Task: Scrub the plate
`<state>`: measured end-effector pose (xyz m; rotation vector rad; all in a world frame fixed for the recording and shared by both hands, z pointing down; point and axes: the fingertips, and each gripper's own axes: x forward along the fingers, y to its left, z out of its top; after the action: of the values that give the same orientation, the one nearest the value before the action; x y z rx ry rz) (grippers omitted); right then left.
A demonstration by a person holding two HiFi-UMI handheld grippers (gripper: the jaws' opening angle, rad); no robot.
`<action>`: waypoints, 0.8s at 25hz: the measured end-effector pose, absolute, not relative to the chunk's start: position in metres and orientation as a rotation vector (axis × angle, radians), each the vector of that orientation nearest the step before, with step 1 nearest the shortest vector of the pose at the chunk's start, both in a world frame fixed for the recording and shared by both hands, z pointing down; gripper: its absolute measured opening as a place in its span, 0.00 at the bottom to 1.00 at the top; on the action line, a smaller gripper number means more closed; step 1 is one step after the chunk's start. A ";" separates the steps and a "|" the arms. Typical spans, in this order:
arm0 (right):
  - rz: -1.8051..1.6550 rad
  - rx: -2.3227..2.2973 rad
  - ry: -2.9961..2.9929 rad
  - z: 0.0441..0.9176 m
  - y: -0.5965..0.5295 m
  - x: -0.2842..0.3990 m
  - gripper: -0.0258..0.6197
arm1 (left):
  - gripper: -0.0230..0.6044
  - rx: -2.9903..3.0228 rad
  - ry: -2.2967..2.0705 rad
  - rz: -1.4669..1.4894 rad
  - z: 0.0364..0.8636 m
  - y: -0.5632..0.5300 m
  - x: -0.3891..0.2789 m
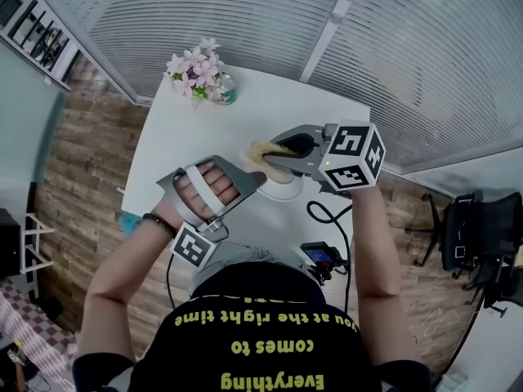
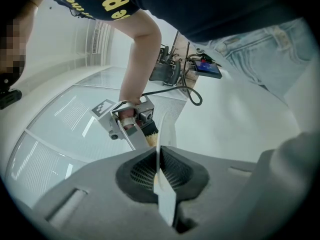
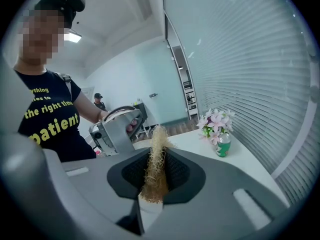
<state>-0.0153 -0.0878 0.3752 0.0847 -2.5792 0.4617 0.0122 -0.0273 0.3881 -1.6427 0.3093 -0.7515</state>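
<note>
The left gripper was clenched on the rim of the white plate, which was seen edge-on as a thin upright sliver pinched between the closed jaws in the left gripper view. In the head view the plate was held out over the near part of the white table, between the two grippers. The right gripper was clamped on a tuft of straw-coloured fibre scrubber, its frayed end sticking out past the jaw tips. The scrubber was brought up just beside the plate's face (whether the fibres actually touched it could not be settled). At the far corner of the table a bunch of pink flowers was stood in a green can, well apart from both grippers.
</note>
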 end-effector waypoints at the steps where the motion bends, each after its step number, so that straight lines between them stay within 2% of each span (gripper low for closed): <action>1: 0.463 0.102 -2.583 0.375 -0.090 -0.012 0.12 | 0.05 -1.642 0.315 -0.748 0.386 -0.028 0.012; 20: 0.605 0.291 -2.586 0.403 -0.131 0.032 0.12 | 0.05 -1.624 0.350 -0.749 0.378 -0.035 0.011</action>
<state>0.0319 -0.1311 0.4034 0.2910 -2.5859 0.6052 0.0114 -0.0350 0.3784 -1.6243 0.3498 -0.7491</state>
